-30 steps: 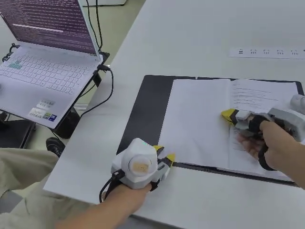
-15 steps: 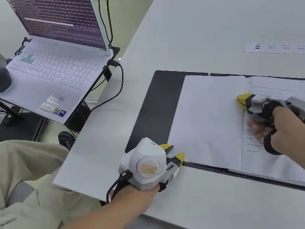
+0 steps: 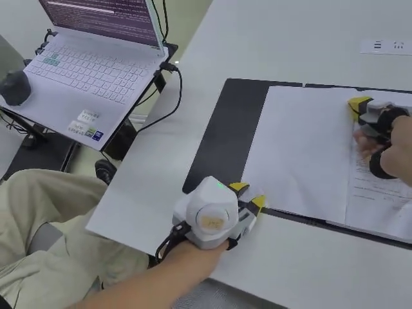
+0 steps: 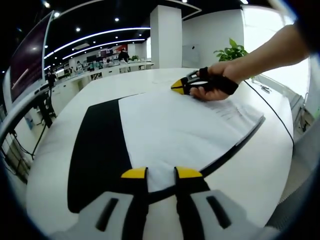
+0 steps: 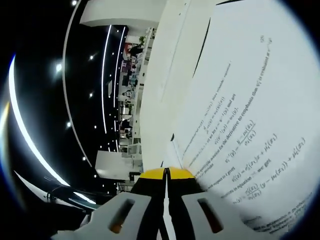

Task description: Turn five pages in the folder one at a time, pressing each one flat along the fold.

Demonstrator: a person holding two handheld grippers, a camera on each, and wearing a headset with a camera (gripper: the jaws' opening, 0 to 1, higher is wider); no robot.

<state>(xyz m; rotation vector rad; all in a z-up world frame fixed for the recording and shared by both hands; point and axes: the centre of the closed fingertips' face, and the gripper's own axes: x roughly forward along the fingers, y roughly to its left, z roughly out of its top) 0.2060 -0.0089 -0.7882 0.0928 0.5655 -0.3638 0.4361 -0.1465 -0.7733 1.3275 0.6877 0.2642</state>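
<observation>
On the white tabletop (image 3: 309, 38) the black folder (image 3: 225, 135) lies open; the head view's edge cuts off its right side. My left gripper (image 3: 249, 195) sits at the near left corner of the blank page (image 3: 302, 148), its jaws slightly parted and holding nothing. My right gripper (image 3: 358, 105) is clenched, its tips meeting on the printed page (image 5: 240, 125) close by the fold, with nothing visible between them. My hand (image 3: 394, 151) hides most of that gripper in the head view, and the print there is too small to read.
</observation>
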